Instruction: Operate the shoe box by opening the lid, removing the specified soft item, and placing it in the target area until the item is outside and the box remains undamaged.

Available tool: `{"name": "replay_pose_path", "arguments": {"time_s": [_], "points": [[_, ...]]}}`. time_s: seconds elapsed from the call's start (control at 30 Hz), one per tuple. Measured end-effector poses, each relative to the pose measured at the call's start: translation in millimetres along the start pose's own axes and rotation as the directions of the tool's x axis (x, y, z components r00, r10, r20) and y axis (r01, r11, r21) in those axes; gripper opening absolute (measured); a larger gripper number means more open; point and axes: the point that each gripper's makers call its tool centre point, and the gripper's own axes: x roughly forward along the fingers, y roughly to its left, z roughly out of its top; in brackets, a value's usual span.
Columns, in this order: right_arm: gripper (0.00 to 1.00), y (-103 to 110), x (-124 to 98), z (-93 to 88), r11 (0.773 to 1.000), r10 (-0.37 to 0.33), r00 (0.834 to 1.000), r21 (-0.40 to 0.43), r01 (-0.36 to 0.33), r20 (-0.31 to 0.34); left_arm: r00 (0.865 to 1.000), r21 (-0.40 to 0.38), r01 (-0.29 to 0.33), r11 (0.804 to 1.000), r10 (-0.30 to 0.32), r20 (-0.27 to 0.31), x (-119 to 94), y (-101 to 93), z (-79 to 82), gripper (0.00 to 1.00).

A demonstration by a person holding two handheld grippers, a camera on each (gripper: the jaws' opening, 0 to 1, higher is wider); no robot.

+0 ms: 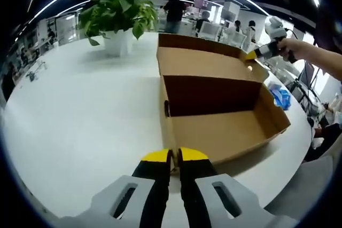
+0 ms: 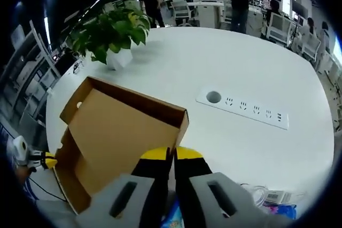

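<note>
The brown cardboard shoe box (image 1: pixel 219 132) lies open on the white table, its inside bare. Its lid (image 1: pixel 206 62) is folded back and away. My left gripper (image 1: pixel 175 159) is shut on the box's near corner wall. It also appears in the right gripper view as the left gripper (image 2: pixel 40 161), at the box's (image 2: pixel 80 177) far corner. My right gripper (image 2: pixel 173 156) is shut on the lid's (image 2: pixel 117 126) side edge. Held by a hand, the right gripper (image 1: pixel 254 53) sits at the lid's far right corner. A blue soft item (image 1: pixel 280 97) lies on the table beside the box.
A potted plant (image 1: pixel 120 20) in a white pot stands behind the box. A socket strip (image 2: pixel 243 105) is set into the table (image 2: pixel 214 62). A white packet and blue bits (image 2: pixel 278 201) lie near the table edge. People and chairs stand beyond.
</note>
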Motion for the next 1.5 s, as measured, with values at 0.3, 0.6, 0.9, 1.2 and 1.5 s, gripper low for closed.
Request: {"name": "replay_pose_path", "arguments": {"time_s": [0.3,0.6,0.9,1.2,1.5], "points": [[0.0,8,-20,5.7,1.0,0.016,0.998,-0.014,-0.016,0.058,1.0,0.002,-0.001,1.0,0.001,0.003,0,-0.5,-0.4,0.02],[0.0,14,-37,3.9,1.0,0.027,0.995,-0.018,-0.026,0.1,1.0,0.005,0.004,1.0,-0.004,0.006,0,-1.4,0.7,0.02],[0.0,21,-53,2.7,0.999,0.044,0.989,-0.032,-0.04,0.144,1.0,0.012,0.005,1.0,-0.005,0.005,0,-1.6,1.2,0.02],[0.0,33,-69,1.4,0.996,0.058,0.981,-0.078,-0.044,0.183,1.0,0.019,0.001,1.0,-0.002,0.004,0,-1.5,1.3,0.02],[0.0,42,-83,-5.3,0.992,0.059,0.974,-0.119,-0.034,0.219,1.0,0.023,-0.001,1.0,0.001,0.003,0,-1.9,1.4,0.02]]}}
